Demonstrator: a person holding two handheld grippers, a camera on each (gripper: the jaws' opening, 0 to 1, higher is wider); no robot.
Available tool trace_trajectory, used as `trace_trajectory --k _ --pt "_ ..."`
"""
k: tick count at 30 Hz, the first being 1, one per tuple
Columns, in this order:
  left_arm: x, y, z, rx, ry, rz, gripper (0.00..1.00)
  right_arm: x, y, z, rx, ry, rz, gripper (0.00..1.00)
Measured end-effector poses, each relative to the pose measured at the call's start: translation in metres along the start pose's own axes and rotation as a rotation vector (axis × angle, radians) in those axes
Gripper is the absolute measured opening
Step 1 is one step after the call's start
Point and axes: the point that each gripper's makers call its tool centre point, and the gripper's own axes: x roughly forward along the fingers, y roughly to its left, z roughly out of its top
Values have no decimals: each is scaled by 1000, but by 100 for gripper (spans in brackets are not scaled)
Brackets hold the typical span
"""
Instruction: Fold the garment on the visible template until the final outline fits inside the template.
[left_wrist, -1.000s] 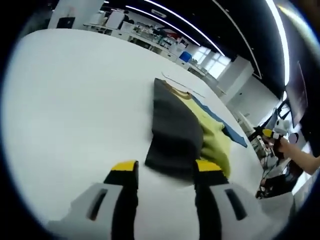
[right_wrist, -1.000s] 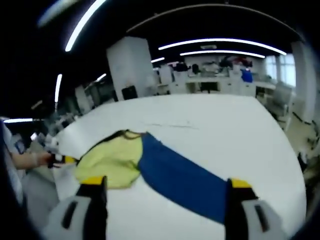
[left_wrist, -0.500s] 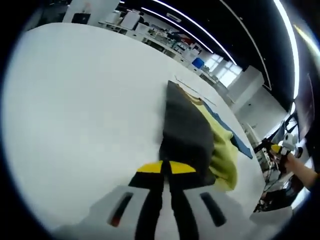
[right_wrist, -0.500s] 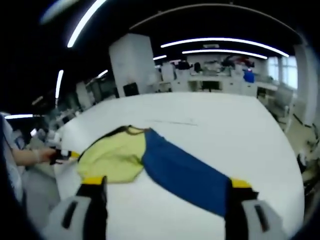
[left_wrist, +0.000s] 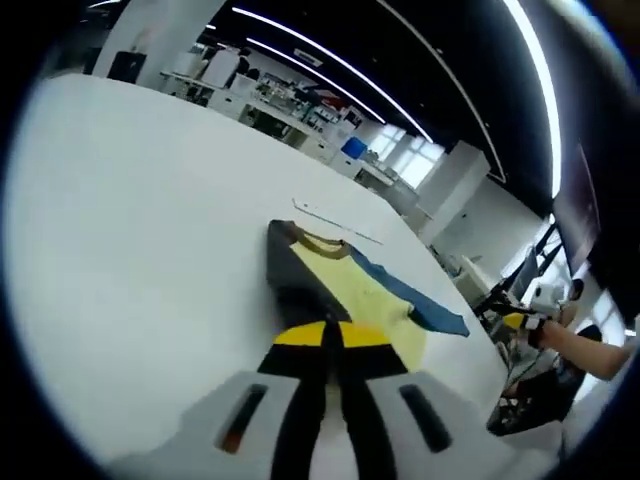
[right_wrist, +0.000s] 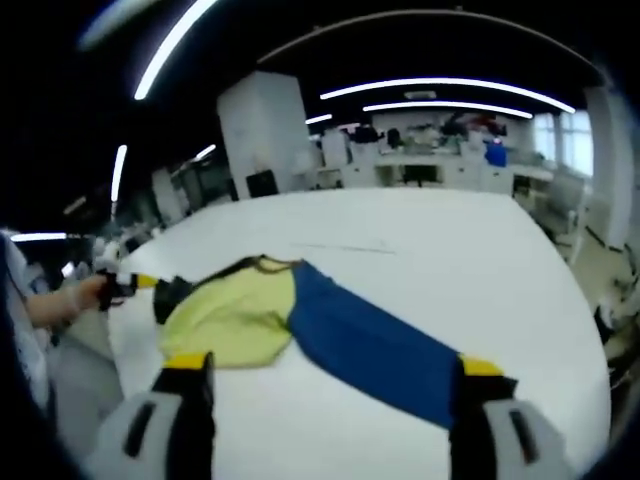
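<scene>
The left tool (left_wrist: 333, 335) is sitting clenched, its yellow-tipped jaws pressed together on the dark grey edge of the yellow, blue and dark grey cloth garment (left_wrist: 345, 290) – that garment is lying on the wide white bench (left_wrist: 130, 230), stretching from the jaws toward 2 o'clock in the left gripper view. In the right gripper view the right tool (right_wrist: 330, 375) is hanging released, jaws wide apart, the garment's blue panel reaching toward the jaw at 4 o'clock.
</scene>
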Motion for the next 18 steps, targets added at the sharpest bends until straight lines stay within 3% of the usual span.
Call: trace_trajectory --k 18 --pt "70 -78 10 46 40 -177 0 -5 -2 -2 6 -3 -7 99"
